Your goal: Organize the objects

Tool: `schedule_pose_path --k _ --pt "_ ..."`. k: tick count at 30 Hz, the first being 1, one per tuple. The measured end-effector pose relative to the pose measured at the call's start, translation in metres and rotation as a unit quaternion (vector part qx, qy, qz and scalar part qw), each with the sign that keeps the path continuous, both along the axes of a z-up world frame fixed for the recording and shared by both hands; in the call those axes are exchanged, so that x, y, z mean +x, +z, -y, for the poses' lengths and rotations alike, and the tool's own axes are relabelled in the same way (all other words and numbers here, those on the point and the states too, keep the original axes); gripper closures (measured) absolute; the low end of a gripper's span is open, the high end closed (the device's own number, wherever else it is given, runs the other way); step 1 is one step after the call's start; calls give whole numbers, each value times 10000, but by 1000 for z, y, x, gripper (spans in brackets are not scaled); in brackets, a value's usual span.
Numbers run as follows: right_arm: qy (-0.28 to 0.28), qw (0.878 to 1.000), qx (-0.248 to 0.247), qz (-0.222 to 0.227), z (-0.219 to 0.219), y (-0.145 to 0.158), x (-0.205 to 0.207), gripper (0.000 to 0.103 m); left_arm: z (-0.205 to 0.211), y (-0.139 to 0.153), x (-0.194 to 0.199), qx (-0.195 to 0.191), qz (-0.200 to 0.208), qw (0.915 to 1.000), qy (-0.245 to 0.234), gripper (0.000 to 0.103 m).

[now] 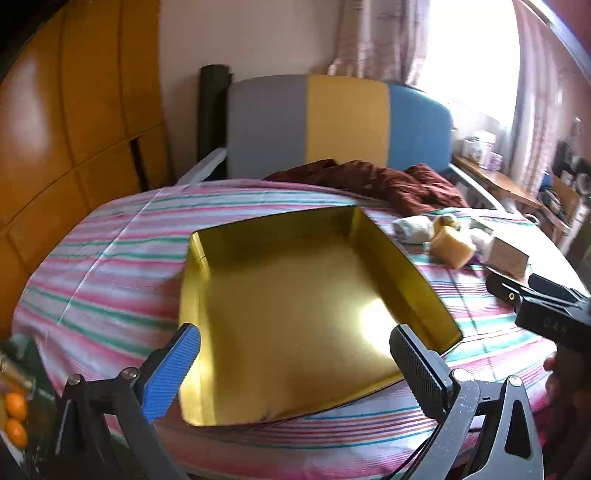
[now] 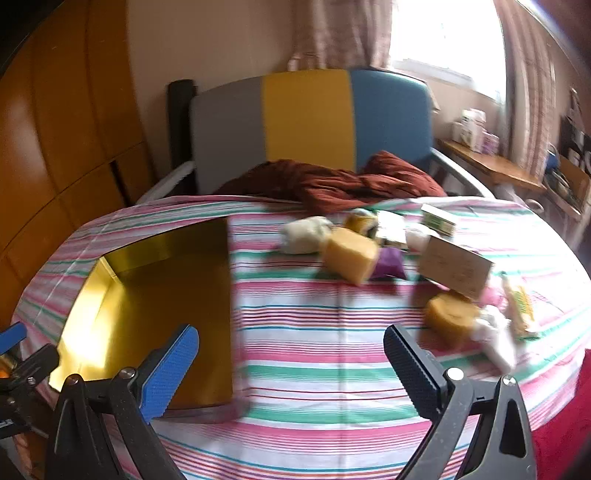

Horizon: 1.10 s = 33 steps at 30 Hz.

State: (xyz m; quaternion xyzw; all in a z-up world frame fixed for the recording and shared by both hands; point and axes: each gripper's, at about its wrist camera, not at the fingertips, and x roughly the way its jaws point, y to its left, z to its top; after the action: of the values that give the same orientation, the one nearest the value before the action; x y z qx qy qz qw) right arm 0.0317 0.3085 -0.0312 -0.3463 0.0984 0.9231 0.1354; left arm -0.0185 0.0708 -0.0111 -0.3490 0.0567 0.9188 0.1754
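Start of sorting: gold tray (image 1: 295, 295) lies empty on striped bedsheet (image 2: 314, 350), left side. Loose objects (image 2: 351, 258) cluster far right, well apart. Left gripper (image 1: 295, 365) and right gripper (image 2: 291, 365) both gape wide, holding nothing. Next, probably: right gripper reaches for the yellow block (image 2: 351, 258).

We see a bed (image 2: 332, 350) under a pink, green and white striped sheet, its headboard (image 2: 310, 122) panelled grey, yellow and blue. An orange wooden wardrobe (image 1: 74, 110) stands left; a bright window (image 1: 469, 48) with patterned curtains (image 2: 340, 33) glares right, above a cluttered wooden side table (image 2: 491, 166).
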Motion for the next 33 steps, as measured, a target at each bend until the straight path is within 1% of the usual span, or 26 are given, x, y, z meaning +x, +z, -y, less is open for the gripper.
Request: schedule_pose_path --k 3,9,12,17,18,22,24,27,28,31,32,33 --pt "-237 9997 -109 44 -25 0 6 1 -12 3 -2 20 43 9996 -261 0" --pt "-877 9948 -513 63 -90 3 21 1 -39 11 -7 219 165 9970 -724 0" --pt "-1188 9903 -717 37 -120 9 32 1 -53 11 -8 153 173 9958 -882 0" --pt "-1820 9788 -941 -57 -172 16 62 1 -73 12 -8 89 43 9936 -1126 0" --pt "-1972 9755 -976 -59 -183 17 68 1 -77 14 -7 131 -20 9928 -1187 0" --pt "-2497 9601 -1260 25 -226 13 89 1 -93 14 -10 27 22 9912 -1326 0" --pt "-2632 9543 -1412 91 -242 9 95 1 -103 14 -12 -88 90 9896 -1436 0" --pt "-2869 9449 -1570 176 -261 3 98 4 -114 13 -16 -75 258 9877 -1543 0" --pt "-2901 9435 -1588 204 -267 1 95 4 -118 13 -17 -51 291 9876 -1540 0" --pt "-2906 9425 -1590 449 -280 -10 82 5 -128 13 -22 -51 334 9876 -1535 0" --pt "-2867 9433 -1591 518 -283 -14 77 6 -132 12 -24 -46 366 9876 -1527 0" --pt "-2776 9457 -1558 656 -287 -20 68 8 -135 12 -27 -39 420 9873 -1529 0"
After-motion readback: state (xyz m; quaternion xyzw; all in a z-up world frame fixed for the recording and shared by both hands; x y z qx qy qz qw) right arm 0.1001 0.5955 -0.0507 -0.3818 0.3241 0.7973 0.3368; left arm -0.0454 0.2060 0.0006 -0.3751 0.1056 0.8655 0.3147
